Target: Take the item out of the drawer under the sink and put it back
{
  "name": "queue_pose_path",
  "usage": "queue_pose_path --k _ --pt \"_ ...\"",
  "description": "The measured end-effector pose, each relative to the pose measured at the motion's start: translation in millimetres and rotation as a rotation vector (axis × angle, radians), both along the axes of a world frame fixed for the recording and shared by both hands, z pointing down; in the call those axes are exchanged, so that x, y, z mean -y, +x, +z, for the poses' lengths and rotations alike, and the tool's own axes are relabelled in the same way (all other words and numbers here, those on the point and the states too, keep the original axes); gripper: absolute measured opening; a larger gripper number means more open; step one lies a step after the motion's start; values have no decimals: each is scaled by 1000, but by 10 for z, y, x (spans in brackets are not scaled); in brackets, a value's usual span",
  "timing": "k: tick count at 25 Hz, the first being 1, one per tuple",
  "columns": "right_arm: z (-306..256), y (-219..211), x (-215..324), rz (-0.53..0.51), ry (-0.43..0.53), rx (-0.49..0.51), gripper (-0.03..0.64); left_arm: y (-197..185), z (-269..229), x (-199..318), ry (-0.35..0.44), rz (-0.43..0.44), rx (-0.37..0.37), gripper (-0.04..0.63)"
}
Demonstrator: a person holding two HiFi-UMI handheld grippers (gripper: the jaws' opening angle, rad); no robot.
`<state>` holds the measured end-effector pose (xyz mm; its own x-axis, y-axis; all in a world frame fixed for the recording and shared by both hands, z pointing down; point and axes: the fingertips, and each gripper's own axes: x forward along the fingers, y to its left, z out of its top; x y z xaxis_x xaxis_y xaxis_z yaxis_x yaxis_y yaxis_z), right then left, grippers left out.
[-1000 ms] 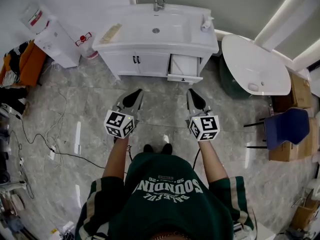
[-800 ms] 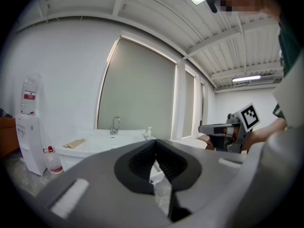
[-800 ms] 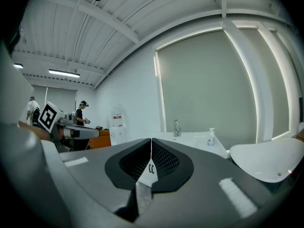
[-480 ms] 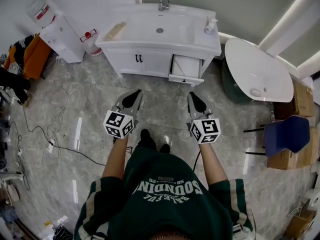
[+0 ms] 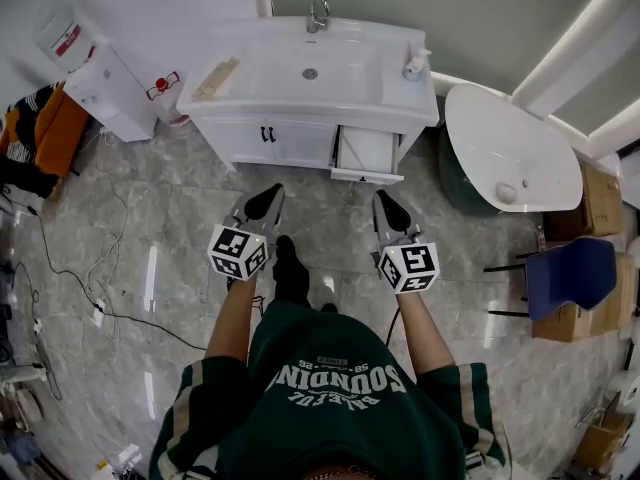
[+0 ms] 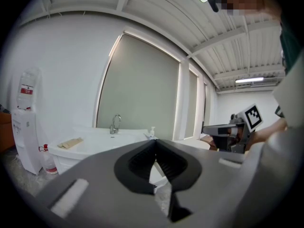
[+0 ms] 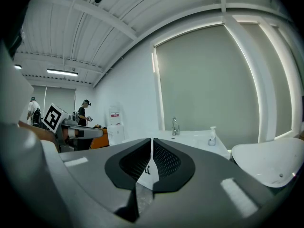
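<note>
Far left against the wall there's a water dispenser (image 5: 95,78), with cables (image 5: 80,268) trailing over the marble floor (image 5: 170,218) nearer me. The left gripper (image 5: 266,198) hangs over the floor in front of the sink cabinet (image 5: 300,143). Its jaws are pressed together at the tips with nothing between them. The sink's rim has a tan thing (image 5: 218,78) lying on its left end, a tap (image 5: 317,10) at the far middle and a soap bottle (image 5: 413,63) on the right corner. The drawer (image 5: 367,153) sits under the right end of the sink, pulled out, but I can't make out the item inside. The right gripper (image 5: 387,205) is just near of that drawer, not touching it, with its jaws closed up on nothing too. Further right there's a white tub (image 5: 510,138), then a blue chair (image 5: 570,258).
</note>
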<state>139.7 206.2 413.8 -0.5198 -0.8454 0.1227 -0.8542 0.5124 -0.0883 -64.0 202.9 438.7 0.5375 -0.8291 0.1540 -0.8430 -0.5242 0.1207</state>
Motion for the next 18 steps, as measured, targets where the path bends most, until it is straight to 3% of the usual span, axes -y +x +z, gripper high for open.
queue_pose_path --k 7,13,18 --pt "71 -324 945 12 -24 -27 3 -243 91 1022 -17 36 -6 51" --pt "31 -739 1807 28 -42 -39 3 -586 105 1873 -17 83 75 51" --pt "77 -1050 2337 41 -56 -46 3 -855 111 2408 -20 110 74 51"
